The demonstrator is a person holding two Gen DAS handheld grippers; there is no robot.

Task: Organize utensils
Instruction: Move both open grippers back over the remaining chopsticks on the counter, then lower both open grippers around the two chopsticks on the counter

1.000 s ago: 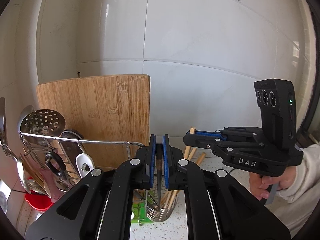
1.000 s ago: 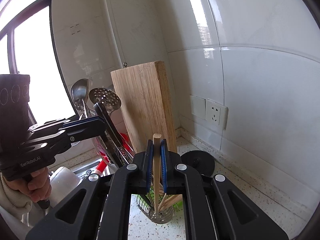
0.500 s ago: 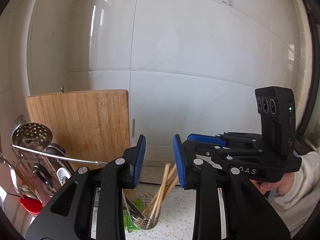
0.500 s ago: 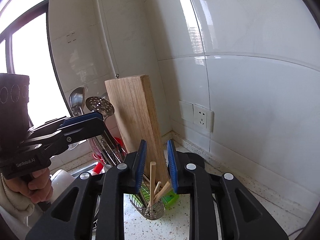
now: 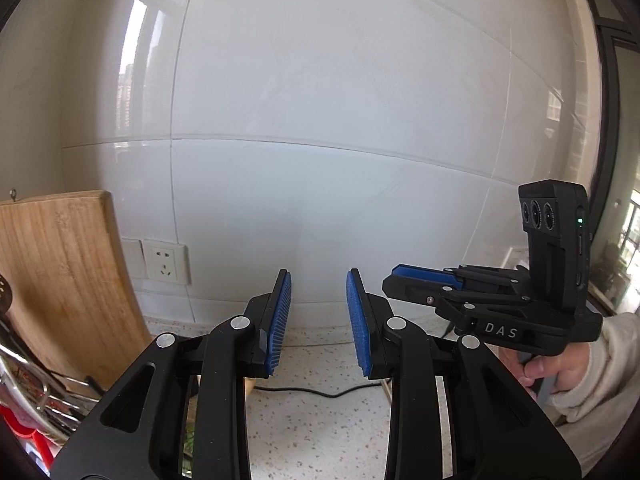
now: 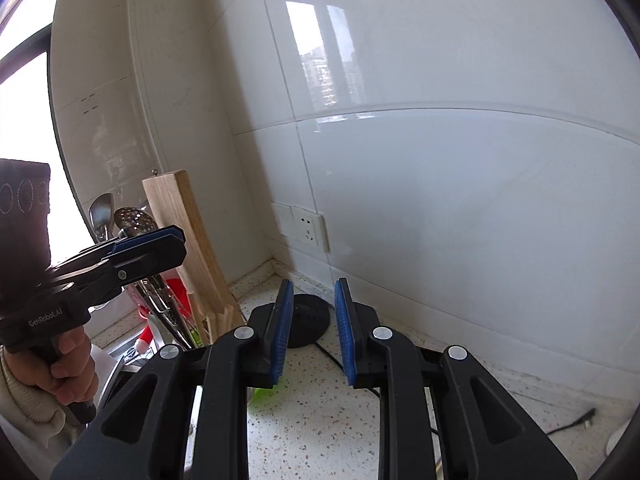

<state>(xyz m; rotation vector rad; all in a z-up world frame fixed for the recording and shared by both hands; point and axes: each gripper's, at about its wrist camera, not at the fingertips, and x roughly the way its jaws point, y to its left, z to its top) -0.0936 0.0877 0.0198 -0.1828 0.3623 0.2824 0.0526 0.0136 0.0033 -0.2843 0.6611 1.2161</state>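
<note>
**Both grippers empty, aimed at the wall right of the cutting board**

The left gripper point(image 5: 318, 320) has its jaws parted a little, nothing between them. The right gripper point(image 6: 310, 328) is likewise slightly open and empty. The utensils point(image 6: 132, 220) stand upright in the rack left of the cutting board point(image 6: 188, 248), down-left of both jaws; the left gripper is judged nearer. Only the right wrist view shows their heads; the left shows merely rack wire point(image 5: 24, 368).
</note>
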